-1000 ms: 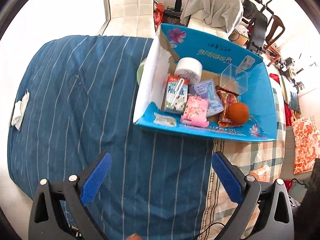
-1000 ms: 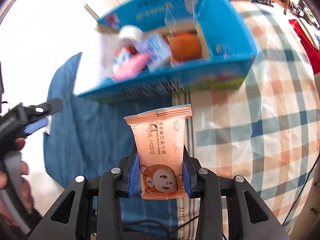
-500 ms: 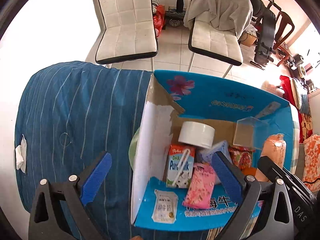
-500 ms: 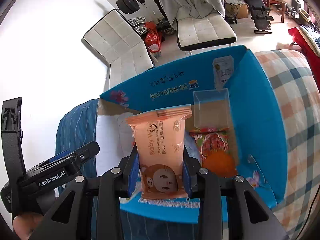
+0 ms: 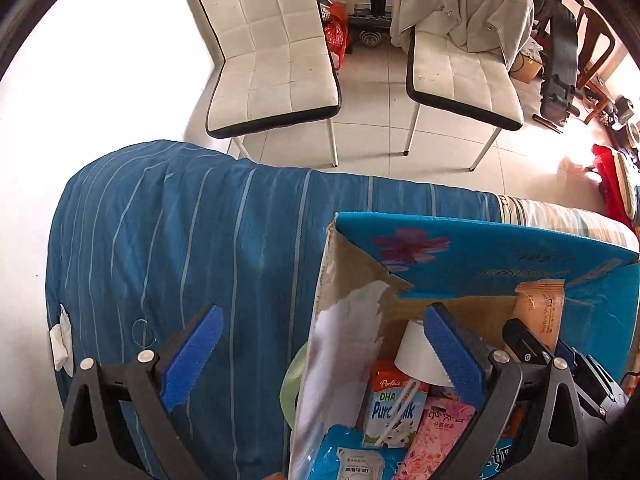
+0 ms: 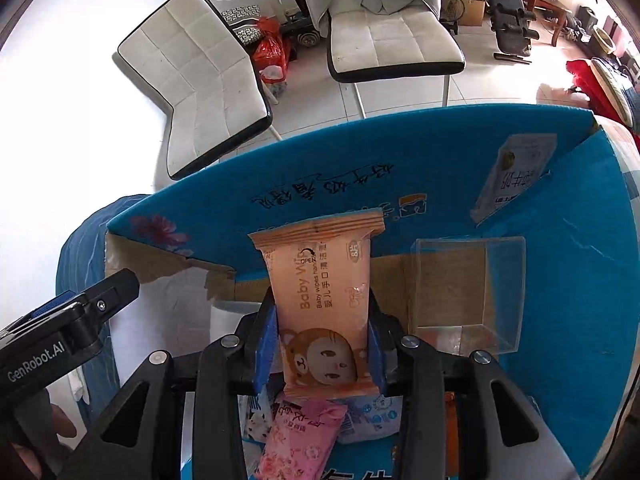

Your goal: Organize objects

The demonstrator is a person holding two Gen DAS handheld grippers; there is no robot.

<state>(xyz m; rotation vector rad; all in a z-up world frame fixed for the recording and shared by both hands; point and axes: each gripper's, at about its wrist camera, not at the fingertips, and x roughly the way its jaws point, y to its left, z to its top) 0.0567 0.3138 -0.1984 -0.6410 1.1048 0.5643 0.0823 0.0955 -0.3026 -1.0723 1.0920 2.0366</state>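
The right gripper (image 6: 322, 346) pinches a peach baby-wipes pack (image 6: 322, 292) by its lower half between blue pads, holding it upright over the near part of the open blue cardboard box (image 6: 580, 264). Directly under it lie a pink floral packet (image 6: 300, 436) and a blue-and-white pouch (image 6: 372, 420); released here, the pack would probably land on them and slide or tip instead of lying flat. To its right stands a clear plastic box (image 6: 466, 288), which a sideways swing could knock. The left gripper (image 5: 324, 354), spread wide and empty, straddles the box's torn left wall (image 5: 336, 344), one pad near the white tape roll (image 5: 416, 354) and milk carton (image 5: 394, 412), so a dip could catch that flap. Beyond, white chairs (image 6: 208, 92) stand well apart.
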